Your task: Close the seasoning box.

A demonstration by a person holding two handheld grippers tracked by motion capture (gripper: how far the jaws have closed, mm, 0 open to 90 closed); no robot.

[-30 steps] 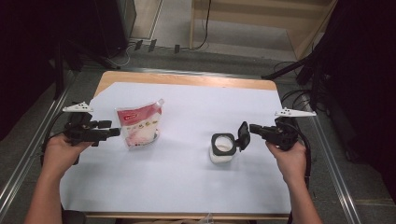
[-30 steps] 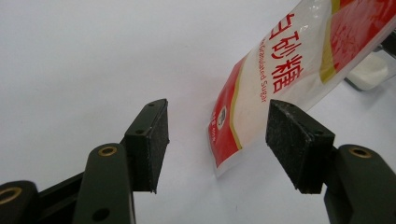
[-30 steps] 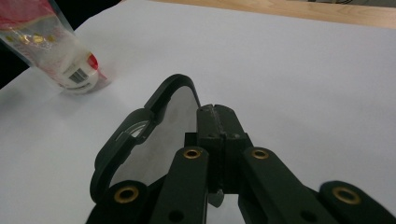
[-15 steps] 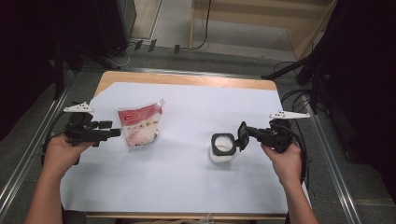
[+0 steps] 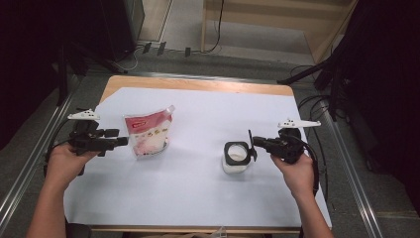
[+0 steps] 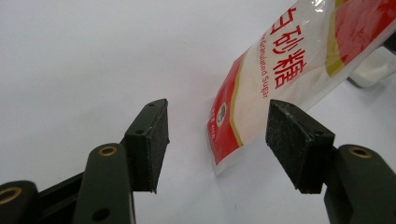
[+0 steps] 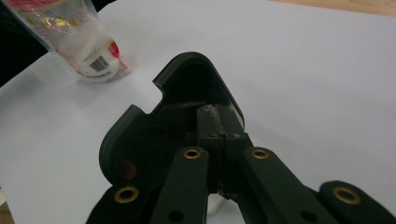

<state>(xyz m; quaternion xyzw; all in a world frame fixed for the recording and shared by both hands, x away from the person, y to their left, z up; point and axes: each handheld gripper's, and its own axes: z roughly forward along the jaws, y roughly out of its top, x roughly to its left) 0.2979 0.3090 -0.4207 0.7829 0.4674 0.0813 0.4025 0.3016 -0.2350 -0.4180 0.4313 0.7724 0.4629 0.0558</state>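
Note:
A red and white bag of sugar [image 5: 147, 134] lies on the white sheet at the left. My left gripper [image 5: 118, 137] is just left of it and open. In the left gripper view the bag's lower corner [image 6: 261, 107] sits ahead of the left gripper [image 6: 217, 140], between the spread pads, untouched. At the right stands a white container [image 5: 236, 157] with a black rim. Beside it a black lid [image 5: 250, 145] stands on edge, with my right gripper [image 5: 256, 144] shut on it. In the right gripper view the right gripper [image 7: 219, 123] pinches the lid [image 7: 182, 84]; the sugar bag [image 7: 79, 42] lies beyond.
A white sheet [image 5: 198, 193] covers most of the wooden table [image 5: 198, 84]. Metal rails run along both sides of the table, and cables [image 5: 312, 104] lie on the floor at the right. Dark equipment stands beyond the far edge.
My right gripper has edged slightly left toward the container with the lid in it. The left gripper and the sugar bag have stayed put.

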